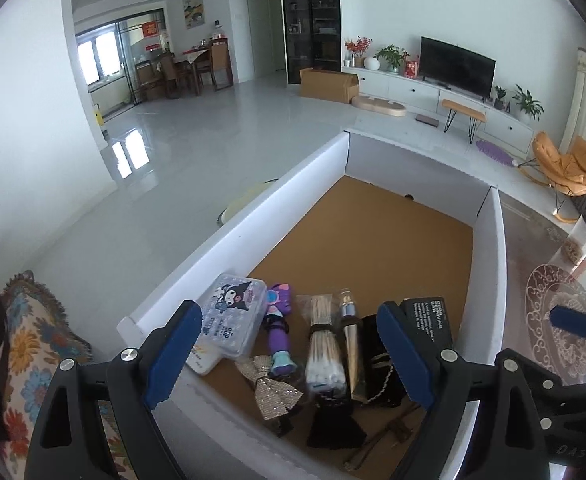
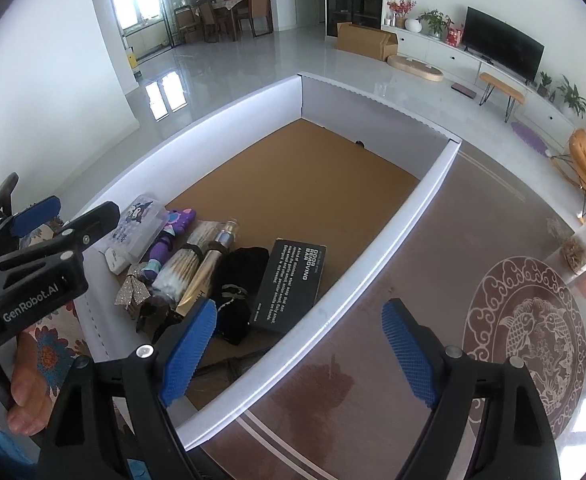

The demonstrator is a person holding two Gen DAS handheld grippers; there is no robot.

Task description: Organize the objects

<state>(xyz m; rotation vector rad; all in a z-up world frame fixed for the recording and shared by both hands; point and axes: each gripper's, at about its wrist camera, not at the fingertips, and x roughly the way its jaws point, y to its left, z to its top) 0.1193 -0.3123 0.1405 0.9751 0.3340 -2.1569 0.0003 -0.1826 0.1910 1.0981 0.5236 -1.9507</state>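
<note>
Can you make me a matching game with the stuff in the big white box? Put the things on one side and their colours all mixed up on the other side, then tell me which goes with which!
Things:
1. toy wand
2. bow
3. flat box with writing
4. plastic case with the cartoon

Colours:
A. black
B. clear with a blue and white picture
C. purple
D. sparkly silver

Right pairs: 1-C, 2-D, 3-A, 4-B

They all lie at the near end of the white box.
</note>
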